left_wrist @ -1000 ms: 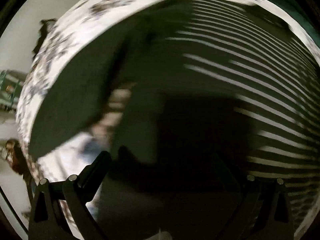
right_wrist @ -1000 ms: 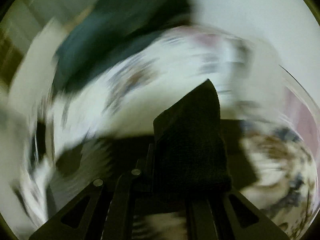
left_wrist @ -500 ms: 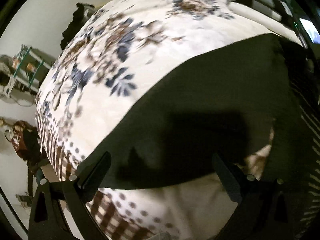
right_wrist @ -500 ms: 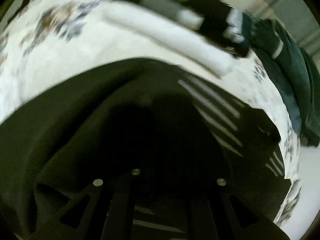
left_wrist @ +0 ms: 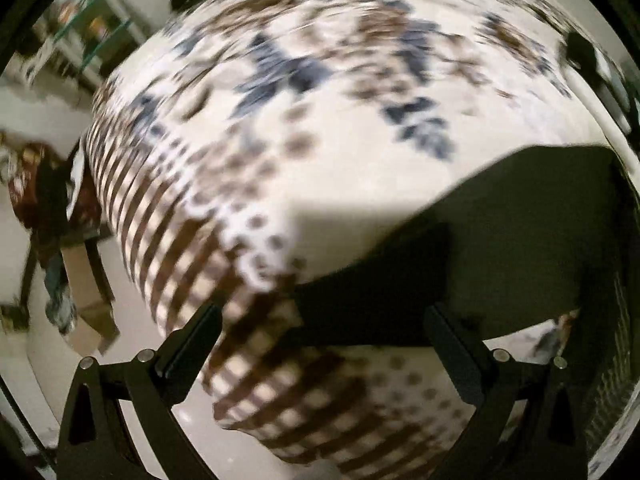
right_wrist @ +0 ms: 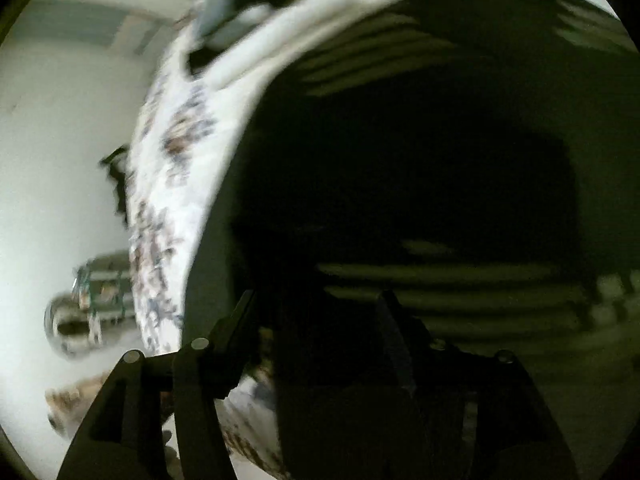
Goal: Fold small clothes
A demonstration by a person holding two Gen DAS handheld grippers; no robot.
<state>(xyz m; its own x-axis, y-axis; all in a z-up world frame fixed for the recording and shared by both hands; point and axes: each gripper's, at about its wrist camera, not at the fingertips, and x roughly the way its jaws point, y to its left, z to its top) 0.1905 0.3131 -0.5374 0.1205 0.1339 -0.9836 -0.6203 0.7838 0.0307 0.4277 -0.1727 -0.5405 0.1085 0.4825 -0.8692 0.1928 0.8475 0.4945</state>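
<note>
A dark garment with pale stripes (left_wrist: 500,240) lies on a floral bedspread (left_wrist: 320,100). In the left wrist view its plain dark edge runs across the lower right. My left gripper (left_wrist: 320,320) is open and empty, its jaws wide apart over the garment's lower edge and the bedspread's checked border. In the right wrist view the garment (right_wrist: 420,160) fills most of the frame. My right gripper (right_wrist: 316,308) hangs close over it; dark cloth lies between the fingers, and the view is too dark and blurred to show a grip.
Folded white and grey clothes (right_wrist: 256,12) lie at the far side of the bed. A glass shelf unit (left_wrist: 84,28) and a dark bag (left_wrist: 44,184) stand on the floor to the left of the bed's edge.
Both views swung fast. The left gripper pulled back off the garment towards the bed's checked border. The right gripper, which held up a dark folded corner, now sits low over the garment.
</note>
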